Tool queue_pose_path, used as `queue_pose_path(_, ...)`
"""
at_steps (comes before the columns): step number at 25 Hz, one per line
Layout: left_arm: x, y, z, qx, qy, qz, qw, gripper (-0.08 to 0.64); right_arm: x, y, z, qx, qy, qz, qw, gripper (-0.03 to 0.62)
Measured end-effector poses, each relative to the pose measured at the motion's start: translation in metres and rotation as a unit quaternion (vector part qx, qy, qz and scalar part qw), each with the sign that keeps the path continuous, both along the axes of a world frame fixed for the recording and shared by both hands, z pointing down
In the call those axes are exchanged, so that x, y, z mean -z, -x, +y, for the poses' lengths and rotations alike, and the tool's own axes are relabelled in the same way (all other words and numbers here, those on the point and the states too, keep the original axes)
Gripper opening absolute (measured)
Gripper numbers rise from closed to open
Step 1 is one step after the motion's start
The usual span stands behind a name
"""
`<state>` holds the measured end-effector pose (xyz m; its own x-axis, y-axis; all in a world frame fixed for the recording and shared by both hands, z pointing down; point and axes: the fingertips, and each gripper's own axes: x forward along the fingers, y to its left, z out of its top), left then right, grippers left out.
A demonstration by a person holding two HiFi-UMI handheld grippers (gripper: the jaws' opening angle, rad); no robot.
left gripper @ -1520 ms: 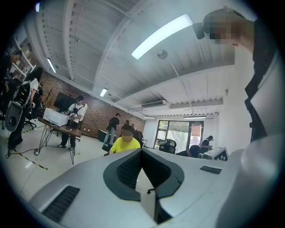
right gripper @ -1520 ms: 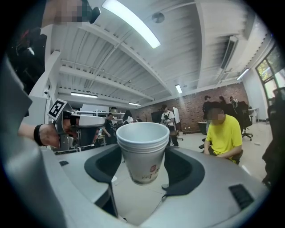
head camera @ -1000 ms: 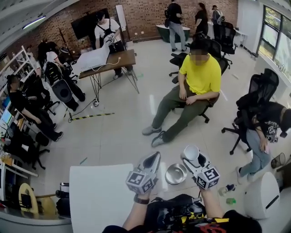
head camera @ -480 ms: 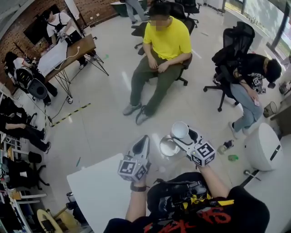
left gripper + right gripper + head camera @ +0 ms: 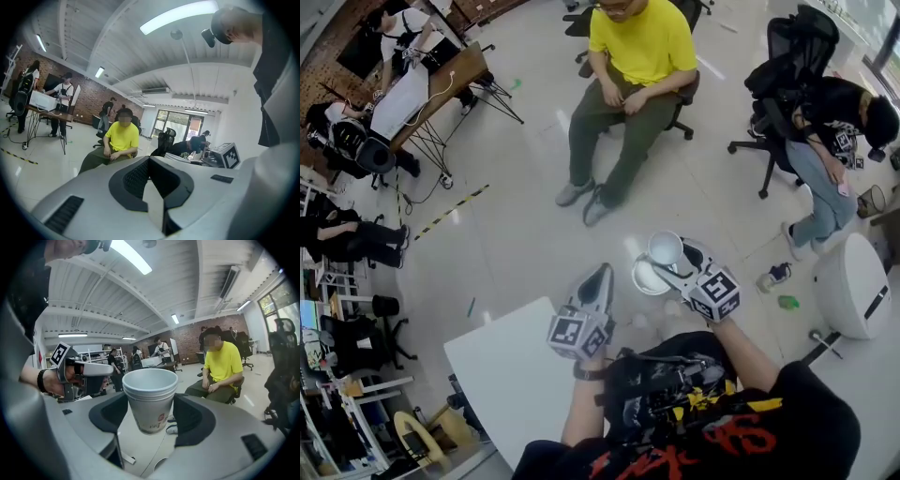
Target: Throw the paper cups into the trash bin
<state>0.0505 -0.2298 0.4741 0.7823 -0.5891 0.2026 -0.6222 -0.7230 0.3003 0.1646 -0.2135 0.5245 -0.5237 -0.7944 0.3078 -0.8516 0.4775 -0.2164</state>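
Above the steel trash bin (image 5: 645,281), the right tongs (image 5: 675,261) clamp the stacked paper cups (image 5: 665,247) upright. Left tongs (image 5: 597,284) sit pinched together, empty, over the worktop (image 5: 502,375) corner edge; bare floor lies open ahead.

Below the fingers of your right gripper (image 5: 670,260), the cups (image 5: 664,246) cover most of the bin (image 5: 639,277); only its left rim shows. The print on the cups, between those fingers, is too small to read.
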Motion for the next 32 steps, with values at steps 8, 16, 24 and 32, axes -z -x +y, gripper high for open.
queue_pose_path(8,-0.031,-0.009,-0.008,0.017,0.048,-0.024,0.9984,0.003,-0.042,-0.007,-0.010,0.025,0.047,-0.042,0.998,0.316)
queue_pose_path(16,-0.069,-0.001,0.003,0.044,0.092,-0.036,0.9941,0.003,-0.092,-0.004,0.005,0.049,0.108,-0.051,0.992,0.316)
queue_pose_path(24,-0.111,0.019,-0.005,0.059,0.110,-0.011,0.9921,0.003,-0.144,-0.003,-0.010,0.045,0.142,-0.037,0.988,0.316)
queue_pose_path(32,-0.183,0.032,-0.002,0.058,0.149,-0.020,0.9870,0.002,-0.217,0.012,-0.009,0.042,0.166,-0.023,0.985,0.316)
